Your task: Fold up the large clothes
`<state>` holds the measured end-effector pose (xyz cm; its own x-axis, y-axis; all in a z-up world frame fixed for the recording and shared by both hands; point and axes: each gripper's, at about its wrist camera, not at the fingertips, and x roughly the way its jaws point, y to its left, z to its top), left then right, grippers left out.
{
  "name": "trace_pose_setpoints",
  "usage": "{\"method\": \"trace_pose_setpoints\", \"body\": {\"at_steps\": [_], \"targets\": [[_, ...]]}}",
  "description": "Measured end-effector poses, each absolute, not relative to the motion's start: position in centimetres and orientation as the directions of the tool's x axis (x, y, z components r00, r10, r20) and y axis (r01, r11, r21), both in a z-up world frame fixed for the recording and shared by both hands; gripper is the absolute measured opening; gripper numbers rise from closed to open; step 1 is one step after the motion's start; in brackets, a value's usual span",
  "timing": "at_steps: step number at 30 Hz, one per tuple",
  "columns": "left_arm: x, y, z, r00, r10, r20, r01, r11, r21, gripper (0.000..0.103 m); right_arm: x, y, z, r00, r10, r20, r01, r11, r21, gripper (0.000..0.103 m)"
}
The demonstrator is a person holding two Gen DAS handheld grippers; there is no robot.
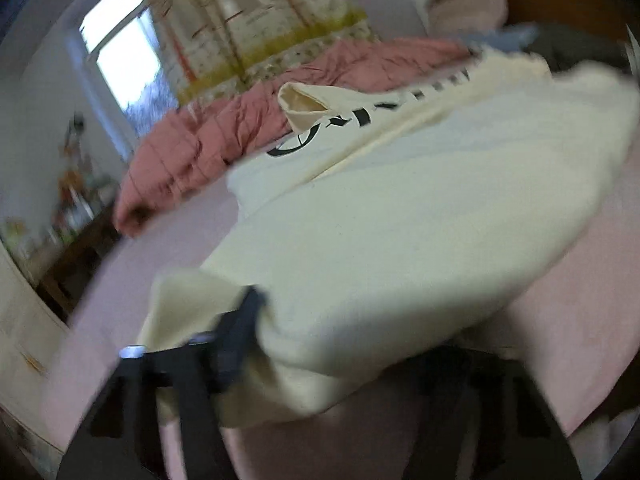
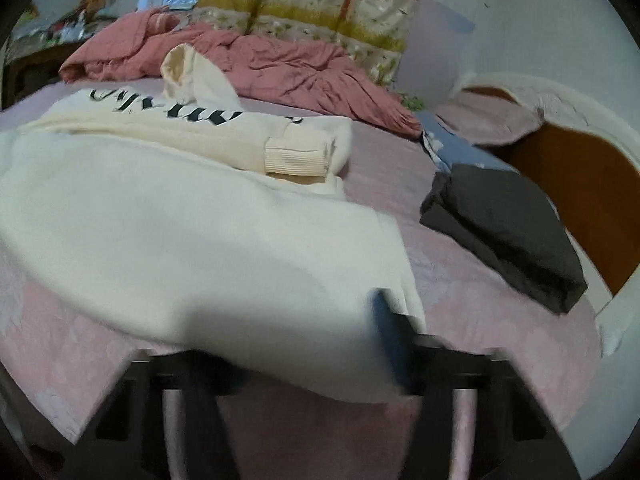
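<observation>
A cream sweatshirt (image 1: 380, 216) is spread over a pink bed sheet (image 2: 460, 280), and its near hem is gathered at both pairs of jaws. In the left wrist view the left gripper (image 1: 320, 344) is seen with one dark finger (image 1: 240, 332) pressed against the lower left corner of the cloth; the opposite finger is covered by the draped fabric, so the hem is pinched between the jaws and lifted clear of the sheet. In the right wrist view the right gripper (image 2: 312, 360) is likewise seen with one dark finger (image 2: 394, 344) against the lower right corner of the garment, the other being hidden beneath the fold, and the hem is pinched there as well. Both views are blurred near the fingers, so the exact line of contact cannot be told. The sweatshirt is pale cream with black lettering (image 2: 168, 110) across the far part, a ribbed cuff (image 2: 298, 156) folded over the body, and a hood (image 2: 192, 76) with a smooth lining standing up at the far end. Beyond it a crumpled pink quilt (image 2: 280, 68) is heaped, and a folded dark grey garment (image 2: 508, 232) is lying on the sheet well apart to the right, near a wooden headboard (image 2: 580, 200).
</observation>
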<state>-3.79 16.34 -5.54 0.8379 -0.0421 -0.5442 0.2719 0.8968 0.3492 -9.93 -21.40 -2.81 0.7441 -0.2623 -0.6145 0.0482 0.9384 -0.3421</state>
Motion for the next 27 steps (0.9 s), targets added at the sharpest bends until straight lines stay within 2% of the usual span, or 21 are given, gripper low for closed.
{"method": "trace_pose_setpoints", "body": {"at_steps": [1, 3, 5, 9, 11, 15, 18, 20, 23, 27], "targets": [[-3.8, 16.8, -5.3, 0.838, -0.059, -0.543, 0.262, 0.916, 0.304, 0.035, -10.0, -21.2, -2.8, 0.748, -0.264, -0.61, 0.049, 0.937, -0.345, 0.018], [-4.3, 17.1, -4.4, 0.842, -0.067, -0.536, 0.243, 0.933, 0.264, 0.017, -10.5, -21.0, -2.2, 0.76, -0.262, -0.595, 0.06, 0.94, -0.337, 0.015], [-5.9, 16.5, -2.7, 0.86, -0.083, -0.503, 0.249, 0.93, 0.272, 0.014, -11.4, -21.7, -0.7, 0.784, -0.211, -0.583, 0.06, 0.962, -0.266, 0.014], [-9.9, 15.3, 0.8, 0.882, -0.109, -0.457, 0.27, 0.914, 0.302, 0.013, -14.0, -24.0, 1.4, 0.828, -0.14, -0.543, 0.076, 0.987, -0.139, 0.013], [-11.9, 15.3, 2.2, 0.865, -0.141, -0.481, 0.299, 0.915, 0.27, 0.013, -15.5, -24.7, 1.9, 0.833, -0.137, -0.536, 0.078, 0.988, -0.131, 0.013], [-14.8, 15.1, 2.6, 0.849, -0.106, -0.517, 0.299, 0.904, 0.306, 0.013, -19.0, -24.8, 2.6, 0.821, -0.081, -0.565, 0.004, 0.991, -0.137, 0.013], [-13.4, 15.5, 2.6, 0.818, -0.099, -0.566, 0.28, 0.929, 0.243, 0.013, -18.8, -24.0, 2.4, 0.785, -0.072, -0.615, -0.044, 0.984, -0.172, 0.014], [-12.2, 15.3, 3.4, 0.814, -0.092, -0.573, 0.258, 0.942, 0.215, 0.013, -17.9, -23.7, 3.2, 0.785, -0.068, -0.616, -0.06, 0.981, -0.185, 0.014], [-8.6, 15.0, 5.9, 0.811, -0.092, -0.578, 0.223, 0.962, 0.159, 0.013, -14.9, -24.4, 5.6, 0.779, -0.035, -0.626, -0.068, 0.988, -0.14, 0.015], [-0.7, 15.0, 7.7, 0.772, -0.06, -0.633, 0.156, 0.983, 0.097, 0.014, -6.6, -26.1, 8.9, 0.752, 0.012, -0.659, -0.068, 0.996, -0.06, 0.015]]}}
